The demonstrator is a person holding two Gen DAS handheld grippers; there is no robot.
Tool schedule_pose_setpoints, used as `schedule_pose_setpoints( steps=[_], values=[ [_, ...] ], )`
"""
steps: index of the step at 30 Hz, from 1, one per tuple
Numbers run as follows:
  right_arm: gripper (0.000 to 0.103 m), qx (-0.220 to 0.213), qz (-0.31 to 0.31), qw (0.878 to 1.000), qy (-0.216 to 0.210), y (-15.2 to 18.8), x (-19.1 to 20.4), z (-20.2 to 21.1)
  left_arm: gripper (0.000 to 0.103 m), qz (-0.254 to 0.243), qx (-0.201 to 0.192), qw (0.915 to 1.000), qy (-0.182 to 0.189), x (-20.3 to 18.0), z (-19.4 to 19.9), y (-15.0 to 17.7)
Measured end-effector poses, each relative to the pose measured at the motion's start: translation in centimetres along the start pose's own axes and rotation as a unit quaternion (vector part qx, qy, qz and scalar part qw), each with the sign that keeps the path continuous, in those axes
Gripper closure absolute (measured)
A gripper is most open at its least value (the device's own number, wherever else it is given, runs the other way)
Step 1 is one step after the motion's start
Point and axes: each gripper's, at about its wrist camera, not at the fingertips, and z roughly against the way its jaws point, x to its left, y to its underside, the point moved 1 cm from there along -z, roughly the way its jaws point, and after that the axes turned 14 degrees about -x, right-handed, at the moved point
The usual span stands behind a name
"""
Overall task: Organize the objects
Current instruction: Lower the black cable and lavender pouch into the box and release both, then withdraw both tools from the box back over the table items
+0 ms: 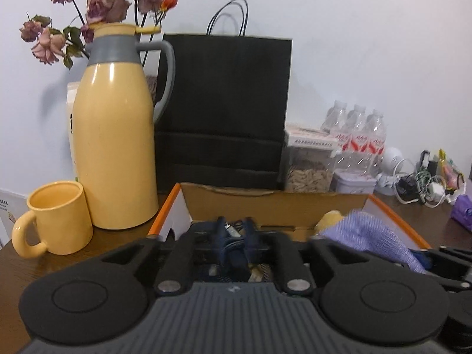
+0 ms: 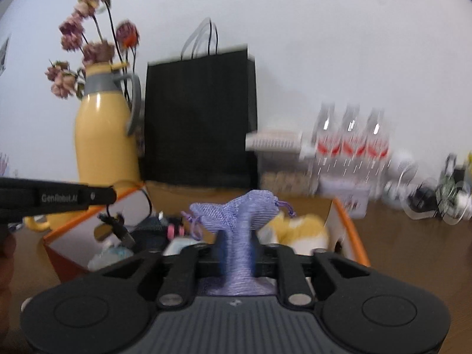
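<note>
An open cardboard box with orange edges sits on the brown table just ahead of both grippers. My right gripper is shut on a purple mesh drawstring pouch, which stands up between the fingers over the box; the pouch also shows at the right of the left wrist view. My left gripper hovers over the box's left side with its fingers apart and a black cable's plug dangling under the tip. A yellow plush lies inside the box.
A yellow thermos jug and a yellow mug stand left of the box, with dried roses behind them. A black paper bag stands at the wall. A seed container, water bottles and tangled chargers crowd the right.
</note>
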Motion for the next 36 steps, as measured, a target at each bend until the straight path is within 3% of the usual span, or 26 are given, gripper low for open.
schedule_pose_setpoints(
  steps=[1,2,3,5,6,20,30,36],
  values=[
    [0.060,0.004,-0.004,1.000,0.000,0.2,-0.2,0.0,0.021,-0.001,0.000,1.0000,-0.006,0.1,-0.1,0.2],
    [0.046,0.004,-0.004,1.000,0.003,0.4,-0.2,0.1,0.004,-0.002,-0.008,0.9999,-0.014,0.2,-0.1,0.3],
    [0.039,0.000,-0.003,1.000,0.004,0.4,-0.2,0.2,0.000,-0.004,-0.022,0.9994,-0.026,0.3,0.1,0.4],
    [0.005,-0.017,0.001,1.000,0.006,0.6,-0.1,0.6,0.000,-0.011,-0.036,0.9987,-0.035,0.3,0.5,0.4],
    [0.001,-0.027,0.005,1.000,0.007,0.7,0.0,0.9,0.000,-0.011,-0.033,0.9989,-0.033,0.4,0.5,0.4],
    [0.000,-0.073,0.048,0.995,0.038,0.4,1.0,3.0,0.000,-0.014,-0.048,0.9978,-0.043,0.2,2.2,0.9],
    [0.000,-0.101,0.076,0.991,0.033,0.4,1.8,7.2,0.000,-0.005,-0.065,0.9966,-0.049,1.7,6.4,1.1],
    [0.000,-0.103,0.084,0.991,0.027,0.7,1.9,10.0,0.000,-0.018,-0.055,0.9974,-0.043,2.2,8.4,1.8]
  ],
)
